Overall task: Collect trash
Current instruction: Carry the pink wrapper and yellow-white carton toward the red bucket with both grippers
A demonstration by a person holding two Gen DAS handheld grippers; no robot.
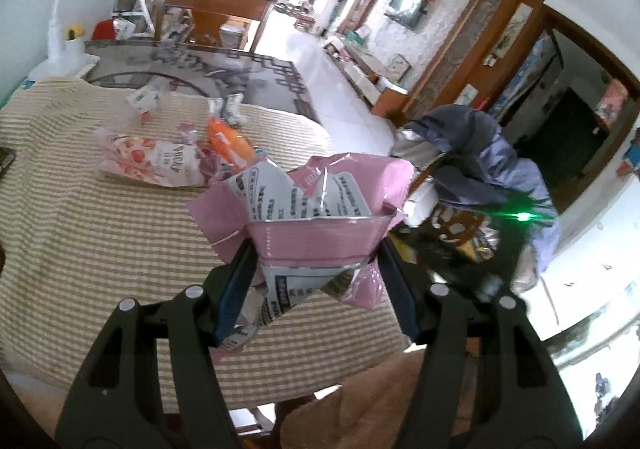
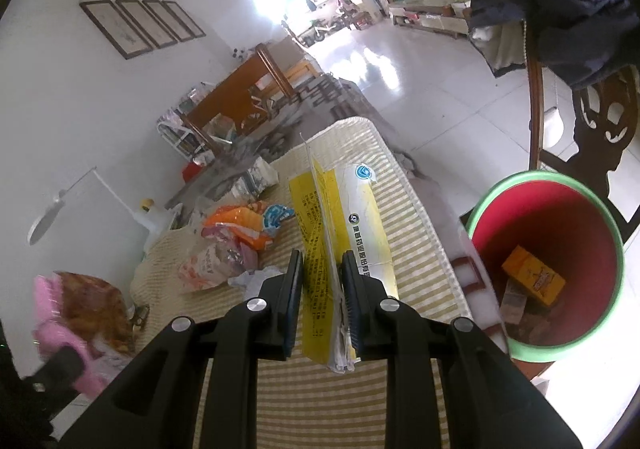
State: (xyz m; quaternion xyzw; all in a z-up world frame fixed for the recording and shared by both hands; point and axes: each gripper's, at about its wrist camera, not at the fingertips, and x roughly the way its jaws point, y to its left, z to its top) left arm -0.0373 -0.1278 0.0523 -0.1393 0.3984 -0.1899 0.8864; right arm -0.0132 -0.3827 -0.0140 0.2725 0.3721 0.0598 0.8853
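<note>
My left fingers [image 1: 316,261] clamp pink wrapper [image 1: 320,209] above striped counter [image 1: 100,229]; right fingers [image 2: 322,289] pinch yellow packet [image 2: 340,217]. Bin [image 2: 548,269] at right: swing over rim, release inside, clear edge.

Pink-and-white wrapper [image 1: 316,237], yellow-and-white packet [image 2: 320,249], beige-striped cloth [image 1: 100,229], red bin [image 2: 548,269] with green rim.

Pink wrapper [image 1: 316,237]: blocks of printed characters on white panel, too blurred to read. Strawberry-print bag [image 1: 152,163] at 10 o'clock: large pale lettering, illegible. Yellow-white packet [image 2: 336,233]: round blue-green logo near top, column of Chinese characters, unreadable. Orange box [image 2: 534,275] in bin [image 2: 480,209] at 3 o'clock: print unreadable.
</note>
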